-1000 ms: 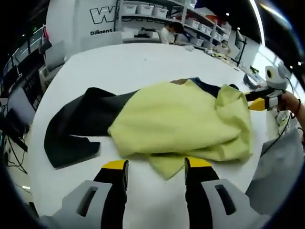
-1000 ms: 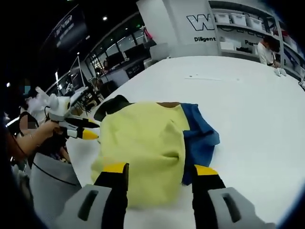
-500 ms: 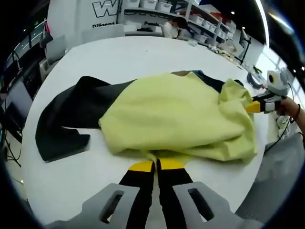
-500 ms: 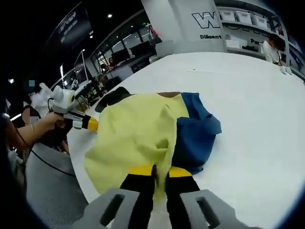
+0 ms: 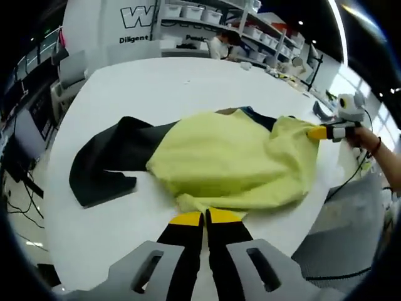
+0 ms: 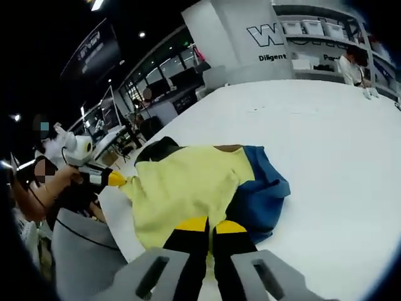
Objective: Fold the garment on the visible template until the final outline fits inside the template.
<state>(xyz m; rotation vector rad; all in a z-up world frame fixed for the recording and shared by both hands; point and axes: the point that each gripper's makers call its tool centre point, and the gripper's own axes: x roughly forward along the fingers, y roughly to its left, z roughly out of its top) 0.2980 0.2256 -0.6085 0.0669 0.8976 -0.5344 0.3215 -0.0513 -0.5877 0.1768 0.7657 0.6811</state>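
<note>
A yellow garment (image 5: 232, 163) lies crumpled on the white table (image 5: 156, 81), over a black cloth (image 5: 106, 166) that spreads to the left and a blue cloth (image 5: 263, 118) at its far side. My left gripper (image 5: 205, 217) is shut on the garment's near edge. The right gripper (image 5: 326, 132) comes in from the right, pinching the garment's far corner. In the right gripper view my right gripper (image 6: 211, 224) is shut on the edge of the yellow garment (image 6: 182, 188), with the blue cloth (image 6: 263, 194) beside it. The left gripper (image 6: 116, 180) pulls a corner at the left.
The table's rounded edge (image 5: 94, 251) runs close under the left gripper. Shelves with white bins (image 5: 207, 15) and a person (image 5: 220, 45) stand behind the table. A grey chair (image 5: 69, 78) sits at the left. A hand (image 6: 62, 179) holds the left gripper.
Both grippers were open a second ago and have shut on opposite edges of the yellow garment. The garment is now drawn out into a point at each held edge.
</note>
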